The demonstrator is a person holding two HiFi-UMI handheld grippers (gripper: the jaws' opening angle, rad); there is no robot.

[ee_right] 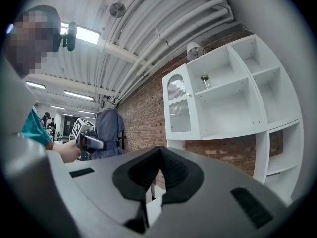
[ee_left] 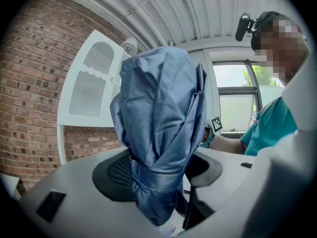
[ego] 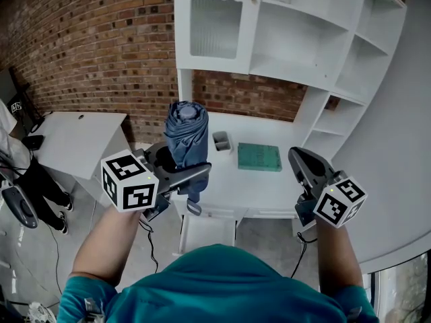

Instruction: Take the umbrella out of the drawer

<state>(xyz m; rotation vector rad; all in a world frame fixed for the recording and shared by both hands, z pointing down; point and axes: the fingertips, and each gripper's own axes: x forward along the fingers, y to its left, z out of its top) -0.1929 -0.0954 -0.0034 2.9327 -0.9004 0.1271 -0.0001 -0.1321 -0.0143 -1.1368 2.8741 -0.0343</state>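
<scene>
left tool (ego: 183,165): my jaws clamp the folded blue umbrella (ego: 186,130), upright between them | right tool (ego: 297,157): my jaws pressed together | desk (ego: 269,187): below both tools

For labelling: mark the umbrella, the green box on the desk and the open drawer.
umbrella (ego: 186,134), head view, middle of the folded blue canopy.
green box (ego: 259,157), head view, centre of its top.
open drawer (ego: 207,234), head view, its bare white floor.

Red brick wall (ego: 81,39) behind a white shelf unit (ego: 296,39) and white desk (ego: 256,192); a second white table (ego: 81,140) stands left on grey floor (ego: 34,274), beneath ceiling pipes (ee_right: 168,29).
</scene>
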